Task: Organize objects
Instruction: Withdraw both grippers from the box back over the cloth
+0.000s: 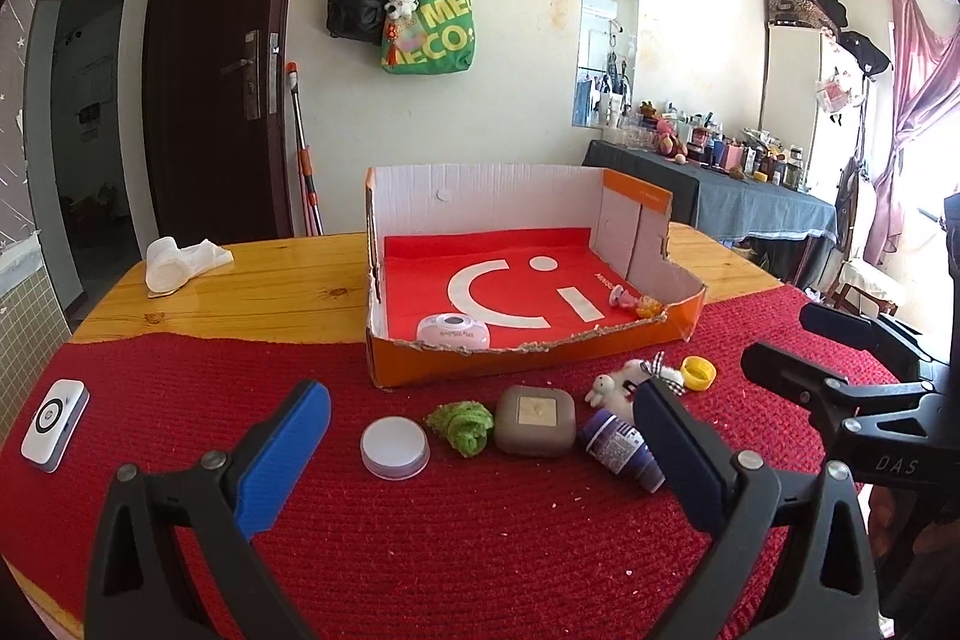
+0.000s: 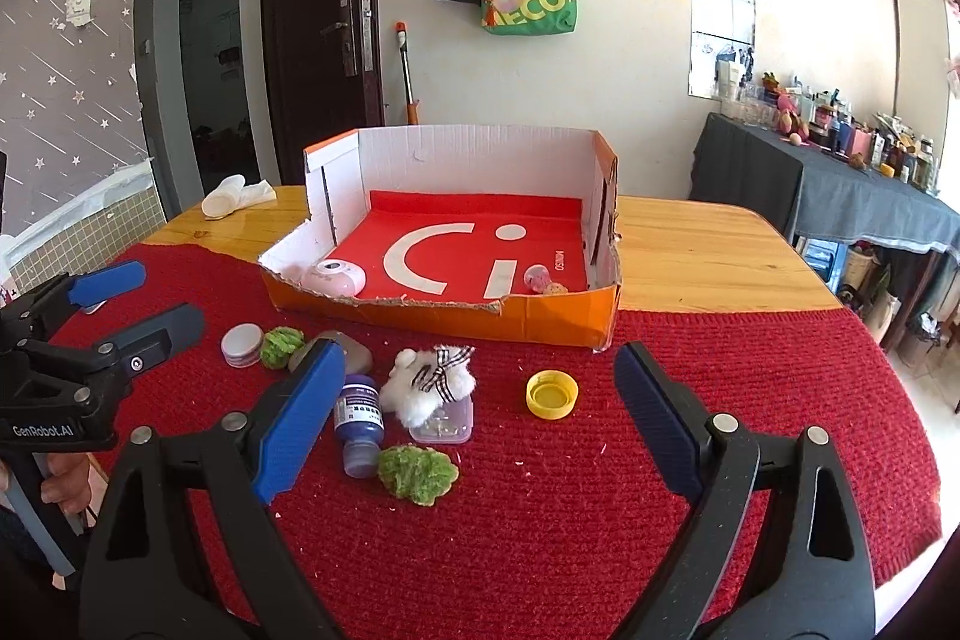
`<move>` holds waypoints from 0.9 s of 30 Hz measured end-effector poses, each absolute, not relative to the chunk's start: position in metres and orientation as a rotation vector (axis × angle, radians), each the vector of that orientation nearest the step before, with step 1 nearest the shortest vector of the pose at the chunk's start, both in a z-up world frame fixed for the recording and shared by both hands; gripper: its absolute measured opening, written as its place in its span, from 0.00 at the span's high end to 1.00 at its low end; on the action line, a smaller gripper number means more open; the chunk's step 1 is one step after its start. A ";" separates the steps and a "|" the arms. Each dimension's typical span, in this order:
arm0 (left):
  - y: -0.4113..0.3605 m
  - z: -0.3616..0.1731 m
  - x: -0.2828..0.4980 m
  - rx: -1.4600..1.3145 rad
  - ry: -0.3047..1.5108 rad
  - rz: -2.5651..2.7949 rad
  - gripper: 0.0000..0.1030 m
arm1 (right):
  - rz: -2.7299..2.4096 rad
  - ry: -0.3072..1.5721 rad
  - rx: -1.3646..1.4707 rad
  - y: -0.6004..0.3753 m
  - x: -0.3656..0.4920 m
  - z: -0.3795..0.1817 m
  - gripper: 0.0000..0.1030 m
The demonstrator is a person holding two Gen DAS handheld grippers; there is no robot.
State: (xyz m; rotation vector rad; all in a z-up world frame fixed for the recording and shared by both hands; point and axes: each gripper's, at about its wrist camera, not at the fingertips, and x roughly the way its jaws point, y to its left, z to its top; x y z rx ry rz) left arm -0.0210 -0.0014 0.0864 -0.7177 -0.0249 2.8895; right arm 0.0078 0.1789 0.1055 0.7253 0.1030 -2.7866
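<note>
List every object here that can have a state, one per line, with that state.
left gripper: open, empty
right gripper: open, empty
orange box: open-topped, front wall torn low
pink round case: inside box, closed
purple bottle: lying on its side
yellow cap: loose, hollow side up
white plush: resting on clear container
clear container: lidded
brown door: open

The left gripper [image 1: 480, 436] fills the lower part of its own view, tilted downward, its jaws spread wide with nothing between the blue pads. The right gripper [image 2: 477, 394] sits likewise low in its frame, angled down, jaws wide apart and empty. At the lower left edge of the right wrist view, a hand [image 2: 63, 484] wraps the left gripper's handle.
</note>
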 end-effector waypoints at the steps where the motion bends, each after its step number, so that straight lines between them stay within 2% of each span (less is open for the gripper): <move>1: -0.001 0.083 -0.021 -0.731 -0.029 2.880 0.00 | -2.785 0.099 0.735 0.179 0.007 0.102 0.11; 11: 0.000 0.059 -0.023 -0.829 -0.048 2.854 0.00 | -2.763 0.075 0.840 0.183 0.002 0.075 0.11; 27: -0.007 0.048 -0.039 -0.944 -0.109 2.813 0.00 | -2.739 0.092 0.874 0.179 -0.007 0.068 0.11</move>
